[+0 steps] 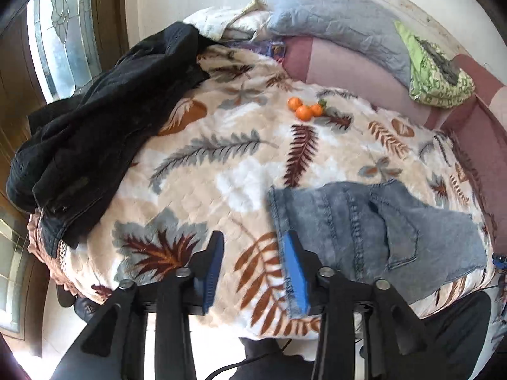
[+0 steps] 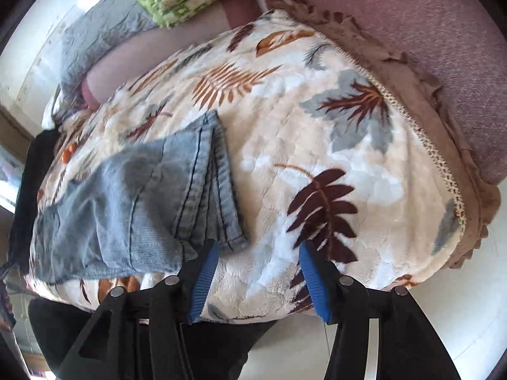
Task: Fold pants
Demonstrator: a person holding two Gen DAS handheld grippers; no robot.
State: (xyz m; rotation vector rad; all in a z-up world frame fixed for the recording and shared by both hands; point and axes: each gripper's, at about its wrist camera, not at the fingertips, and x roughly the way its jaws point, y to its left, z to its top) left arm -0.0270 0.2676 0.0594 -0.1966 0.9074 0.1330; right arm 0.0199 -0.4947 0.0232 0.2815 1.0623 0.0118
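**Jeans lie folded on the leaf-print blanket, both grippers spread open**

Jeans (image 1: pixel 374 231) of faded blue denim rest in a folded bundle near the front edge of the leaf-print blanket (image 1: pixel 221 171), a back pocket facing up. In the right wrist view the jeans (image 2: pixel 133 202) show stacked hems and seams along their right side.

The left gripper (image 1: pixel 253 253) is released, its blue-padded fingers (image 1: pixel 296 275) set wide apart. One finger sits at the left edge of the denim; whether it touches the cloth I cannot tell. Nothing lies between the fingers except blanket.

The right gripper (image 2: pixel 258 256) is likewise released and holds nothing. Its left finger sits just beside the lower corner of the denim, and blanket shows in the gap.

Farther back on the blanket sit three small oranges (image 1: pixel 304 109). A black jacket (image 1: pixel 95 139) is heaped at the left. A grey pillow (image 1: pixel 342 28) and a green patterned cushion (image 1: pixel 434 69) lean on the pink sofa back (image 1: pixel 348 72).
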